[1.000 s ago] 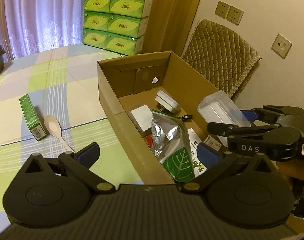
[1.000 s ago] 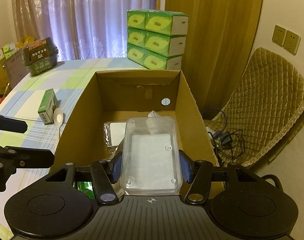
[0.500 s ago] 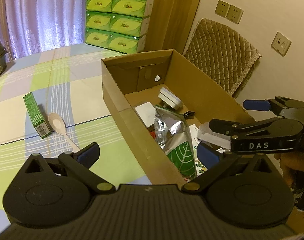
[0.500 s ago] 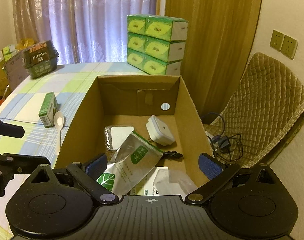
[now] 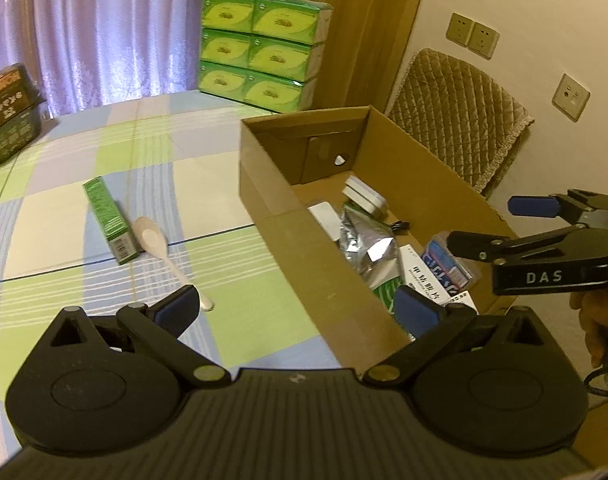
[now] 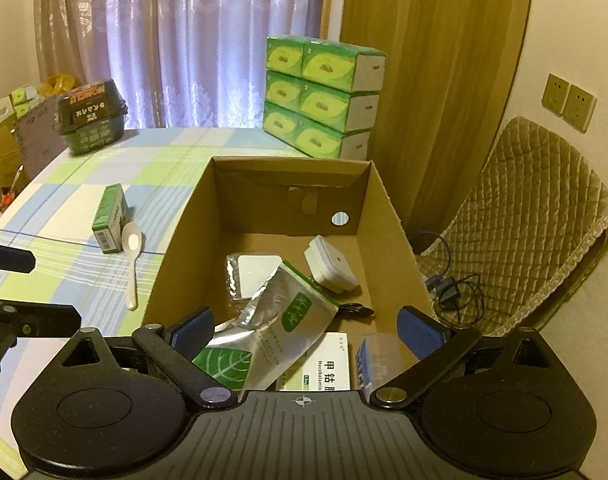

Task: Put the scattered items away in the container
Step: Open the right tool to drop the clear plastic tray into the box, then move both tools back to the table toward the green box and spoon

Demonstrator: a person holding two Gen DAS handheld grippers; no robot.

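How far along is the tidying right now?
Mostly done: the cardboard box already holds a foil pouch, a white adapter and other items. Nothing is in hand; both the left tongs and right tongs are open. The green carton and spoon remain on the table.

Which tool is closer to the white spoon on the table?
Left. The left tool hangs just by the spoon handle; the right tool is over the cardboard box.

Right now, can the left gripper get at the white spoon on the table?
Probably yes. The left gripper is open and empty, and the white spoon lies on bare tablecloth just ahead of it. Only the green box sits close beside the bowl; the handle end looks free.
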